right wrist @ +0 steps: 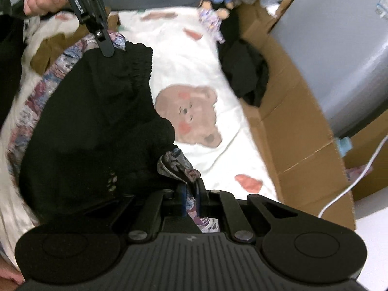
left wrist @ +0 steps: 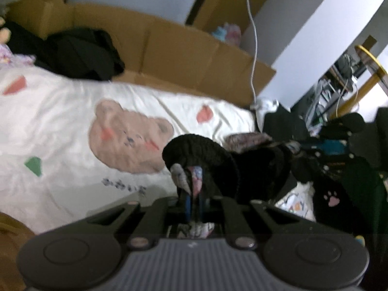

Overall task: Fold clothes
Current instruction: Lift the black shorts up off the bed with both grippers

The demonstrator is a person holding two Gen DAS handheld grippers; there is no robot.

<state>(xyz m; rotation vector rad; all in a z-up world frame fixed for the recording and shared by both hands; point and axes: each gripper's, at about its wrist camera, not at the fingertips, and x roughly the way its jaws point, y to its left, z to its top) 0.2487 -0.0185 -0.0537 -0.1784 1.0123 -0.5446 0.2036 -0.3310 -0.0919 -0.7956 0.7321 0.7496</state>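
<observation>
Both tongs are clenched on one garment (right wrist: 97, 126), a black piece with a patterned purple-and-blue lining or edge, held up over the bed sheet (right wrist: 218, 72) with the bear print (right wrist: 191, 115). The right tongs (right wrist: 191, 189) pinch a patterned corner at the near side of the bear; the left tongs (right wrist: 109, 48), seen from the right wrist camera with the person's hand (right wrist: 41, 0) above them, grip the far corner of the same garment. From the left wrist view the left tongs (left wrist: 194, 198) bite on patterned cloth with the black fabric (left wrist: 206, 160) bunched just ahead.

The garment hangs slack between the two grips, not flat and not in a neat fold, so I judge the folding of this piece to be underway rather than finished. Another black heap (right wrist: 245, 72) lies crumpled beyond the bear, against the cardboard wall (right wrist: 291, 111); it looks unfolded, so work is likely left there too.
</observation>
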